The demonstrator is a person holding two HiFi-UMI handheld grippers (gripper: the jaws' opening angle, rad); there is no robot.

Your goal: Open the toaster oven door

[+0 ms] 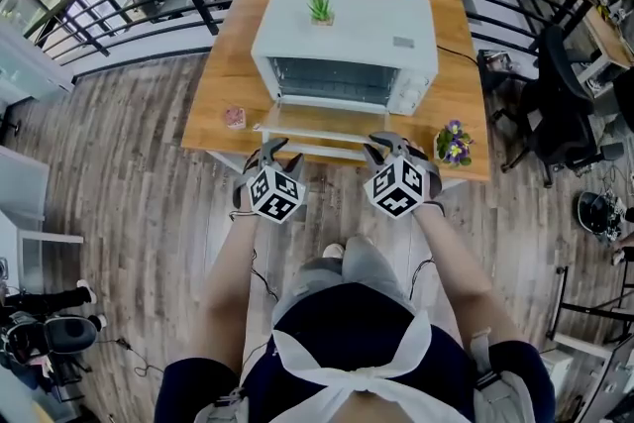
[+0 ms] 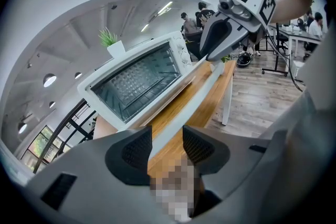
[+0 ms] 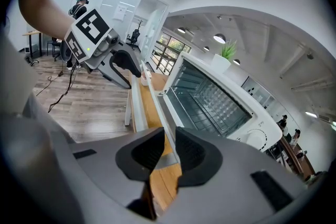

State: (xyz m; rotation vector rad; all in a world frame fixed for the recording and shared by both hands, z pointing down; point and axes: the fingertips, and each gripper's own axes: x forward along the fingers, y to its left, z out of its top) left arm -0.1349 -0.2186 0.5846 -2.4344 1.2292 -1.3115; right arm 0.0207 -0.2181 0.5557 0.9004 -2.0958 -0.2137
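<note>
The white toaster oven (image 1: 347, 30) stands on the wooden table (image 1: 223, 64) with its door (image 1: 317, 122) folded down flat toward me. Its white handle bar (image 1: 322, 152) runs along the near edge. My left gripper (image 1: 268, 152) is at the bar's left end. In the left gripper view the handle (image 2: 199, 94) passes between the left gripper's (image 2: 167, 147) jaws, with a gap showing beside the right pad (image 2: 198, 147). My right gripper (image 1: 388, 146) is at the bar's right end. In the right gripper view the right gripper (image 3: 169, 152) has its pads closed tight on the bar.
A small potted plant (image 1: 320, 5) sits on the oven's top. A small pink object (image 1: 235, 117) lies at the table's left, and purple flowers (image 1: 454, 144) stand at its near right corner. A black railing curves behind the table, and an office chair (image 1: 560, 104) stands to the right.
</note>
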